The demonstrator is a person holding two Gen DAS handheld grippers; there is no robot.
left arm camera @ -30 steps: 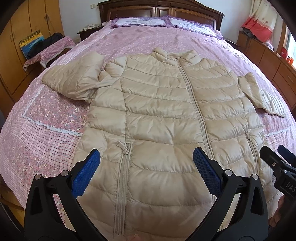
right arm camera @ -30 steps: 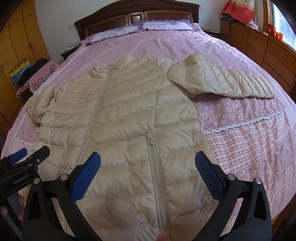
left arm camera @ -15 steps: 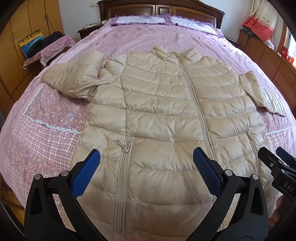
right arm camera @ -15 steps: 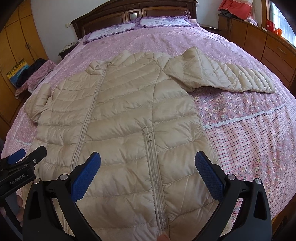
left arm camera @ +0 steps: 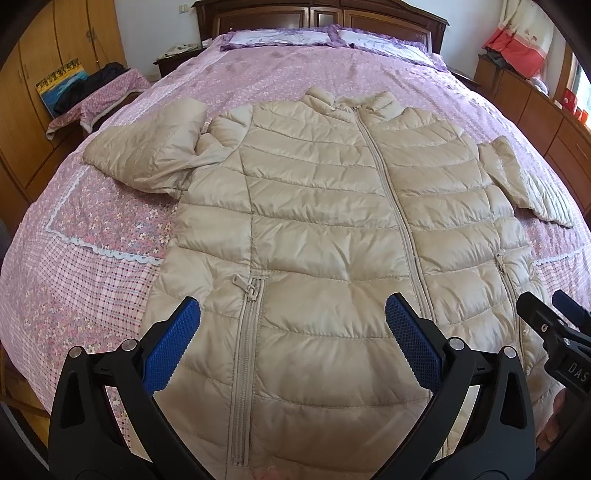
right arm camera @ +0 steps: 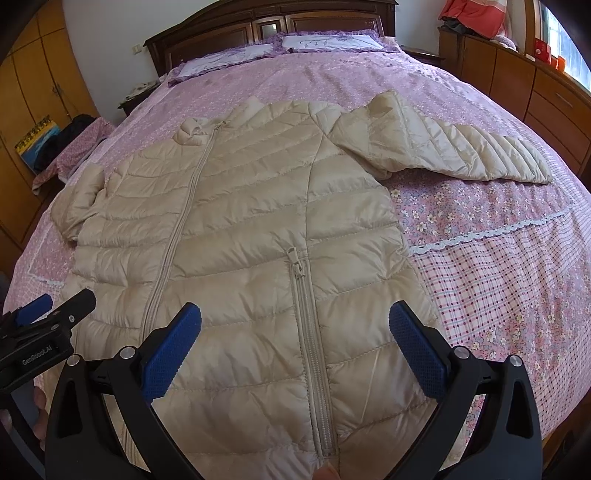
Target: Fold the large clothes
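A beige quilted puffer jacket (left arm camera: 325, 221) lies flat and zipped on the pink bedspread, collar toward the headboard, hem toward me; it also shows in the right wrist view (right arm camera: 258, 229). One sleeve (left arm camera: 147, 147) lies out to the left, the other sleeve (right arm camera: 443, 144) to the right. My left gripper (left arm camera: 291, 332) is open and empty above the hem by the left pocket zipper (left arm camera: 247, 332). My right gripper (right arm camera: 295, 332) is open and empty above the hem over the right pocket zipper (right arm camera: 306, 314). Each gripper shows at the edge of the other's view.
The bed (left arm camera: 92, 258) has a floral and checked pink cover, two pillows (left arm camera: 280, 37) and a dark wooden headboard (right arm camera: 266, 22). Wooden wardrobes (left arm camera: 44, 74) and a cloth-covered stand (left arm camera: 99, 99) are at the left. A low wooden dresser (right arm camera: 517, 81) runs along the right.
Both grippers have moved slightly forward and down over the jacket's hem, so the jacket looks a little larger. The jacket has not moved. Both stay open.
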